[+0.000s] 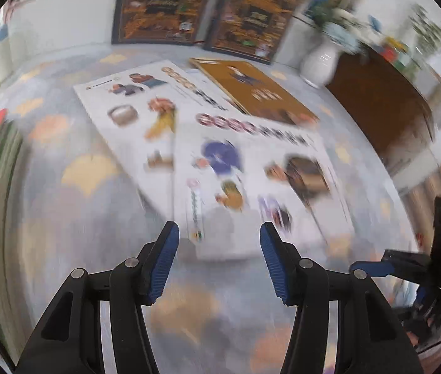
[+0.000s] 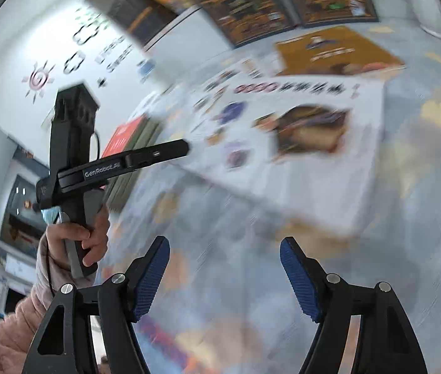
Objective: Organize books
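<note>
Motion-blurred tabletop point(image 1: 64, 233): I count three flat books beyond my left claw point(image 1: 219, 260); both claws gape empty.

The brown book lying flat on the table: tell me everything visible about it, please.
The brown book is a thin, large-format volume with a mustard-brown cover, closed and lying flat, face up, on the patterned tablecloth. Its cover carries a small figure near the top and pale lettering below, too blurred to read. It lies behind the nearest white book, whose far edge appears to overlap its near edge. A white vase stands beside it, and two dark ornate books stand upright behind. Neither gripper touches it.
</note>
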Demonstrator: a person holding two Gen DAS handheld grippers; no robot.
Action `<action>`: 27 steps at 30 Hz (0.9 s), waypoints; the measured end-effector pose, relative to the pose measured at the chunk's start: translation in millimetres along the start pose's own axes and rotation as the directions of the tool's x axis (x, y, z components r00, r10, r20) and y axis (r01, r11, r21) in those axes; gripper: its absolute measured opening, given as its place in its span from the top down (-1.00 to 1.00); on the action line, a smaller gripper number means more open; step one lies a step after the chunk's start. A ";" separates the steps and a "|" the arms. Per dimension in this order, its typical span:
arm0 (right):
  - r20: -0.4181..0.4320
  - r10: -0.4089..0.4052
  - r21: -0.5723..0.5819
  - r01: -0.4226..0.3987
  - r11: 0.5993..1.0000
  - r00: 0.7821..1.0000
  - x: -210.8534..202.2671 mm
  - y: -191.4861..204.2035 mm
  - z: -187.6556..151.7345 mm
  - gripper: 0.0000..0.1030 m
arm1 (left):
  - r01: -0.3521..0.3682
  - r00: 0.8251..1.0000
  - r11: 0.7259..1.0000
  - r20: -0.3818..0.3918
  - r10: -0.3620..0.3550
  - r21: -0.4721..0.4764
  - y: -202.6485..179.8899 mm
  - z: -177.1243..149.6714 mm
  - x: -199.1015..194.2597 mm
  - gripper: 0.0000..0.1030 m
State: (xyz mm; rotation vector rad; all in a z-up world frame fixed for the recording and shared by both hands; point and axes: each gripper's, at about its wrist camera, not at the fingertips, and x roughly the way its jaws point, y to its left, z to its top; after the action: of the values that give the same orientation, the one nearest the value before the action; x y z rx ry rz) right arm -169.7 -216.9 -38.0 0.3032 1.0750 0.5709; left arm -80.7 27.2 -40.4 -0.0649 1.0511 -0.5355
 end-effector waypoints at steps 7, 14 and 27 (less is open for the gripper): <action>0.077 -0.071 -0.117 0.080 0.990 0.994 -28.0 19.8 3.0 -0.38 | -0.059 0.998 0.997 -0.001 0.059 -0.040 -11.8 -58.0 -31.4 0.01; 0.101 -0.083 -0.050 0.088 0.995 0.991 -10.1 -53.6 96.1 -0.38 | -0.011 1.000 0.996 0.000 0.011 -0.094 -28.5 -64.9 -12.1 0.01; 0.009 -0.191 -0.142 0.190 0.971 0.982 60.6 -99.6 189.5 -0.39 | 0.042 0.999 0.997 -0.003 -0.043 -0.066 -55.1 -31.3 25.9 0.01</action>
State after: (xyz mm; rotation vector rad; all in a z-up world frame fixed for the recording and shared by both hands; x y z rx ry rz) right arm 49.2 -256.0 -46.5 0.0722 1.0491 0.4732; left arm -118.5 -26.1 -60.6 -0.1448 1.0741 -0.5396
